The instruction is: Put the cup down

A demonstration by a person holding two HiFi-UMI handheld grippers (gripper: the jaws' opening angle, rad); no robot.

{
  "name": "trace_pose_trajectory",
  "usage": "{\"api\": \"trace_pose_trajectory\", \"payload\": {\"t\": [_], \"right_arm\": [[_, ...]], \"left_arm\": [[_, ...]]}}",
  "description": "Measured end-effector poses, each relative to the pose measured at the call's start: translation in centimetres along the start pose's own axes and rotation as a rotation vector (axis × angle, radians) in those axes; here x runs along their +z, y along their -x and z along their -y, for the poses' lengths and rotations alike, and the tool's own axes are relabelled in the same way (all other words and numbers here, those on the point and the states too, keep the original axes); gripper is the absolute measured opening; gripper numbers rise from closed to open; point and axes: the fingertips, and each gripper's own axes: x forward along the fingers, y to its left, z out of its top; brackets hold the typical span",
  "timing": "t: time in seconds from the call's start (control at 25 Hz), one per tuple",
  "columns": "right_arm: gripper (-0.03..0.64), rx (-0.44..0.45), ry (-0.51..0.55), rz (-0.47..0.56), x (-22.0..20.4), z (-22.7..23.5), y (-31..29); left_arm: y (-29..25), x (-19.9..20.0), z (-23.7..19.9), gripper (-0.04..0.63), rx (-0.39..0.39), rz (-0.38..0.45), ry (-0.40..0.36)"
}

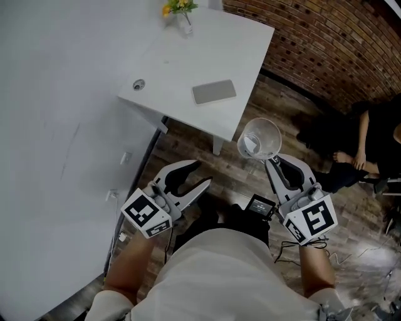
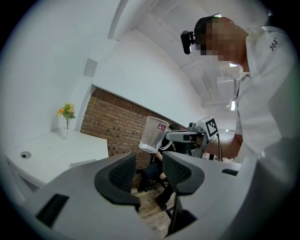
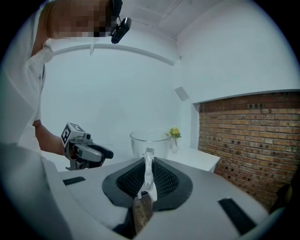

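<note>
- Head view: mounted on the person's head, facing steeply down. The left gripper (image 1: 203, 173) and right gripper (image 1: 274, 162) sit close below, with the white table (image 1: 188, 69) ahead of both sets of jaws.
- Left gripper view: rides behind its own jaws, facing roughly level along them. The jaws fill the near foreground, and the right gripper is beyond them to the right.
- Right gripper view: same mounting. The cup (image 3: 138, 143) is directly past the jaws, with the left gripper to their left.
- Shared by all three: table, flower vase (image 1: 180, 12), brick wall (image 1: 326, 44).
</note>
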Motion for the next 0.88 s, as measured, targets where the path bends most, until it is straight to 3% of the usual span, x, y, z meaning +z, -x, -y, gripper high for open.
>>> {"api": "trace_pose_trajectory", "payload": {"t": [0.52,0.88], "right_arm": [[0.041,0.058,0.012,-0.045,-1.0,0.8,-3.2],[0.042,0.125,0.096,-0.028,-0.5,2.5,-7.4]], "left_arm": [[-4.1,0.4,-2.3,0.164,-0.021,0.036,0.001],[-8.4,3.7,-6.5,0.16,-0.048,0.056,-0.134]]}}
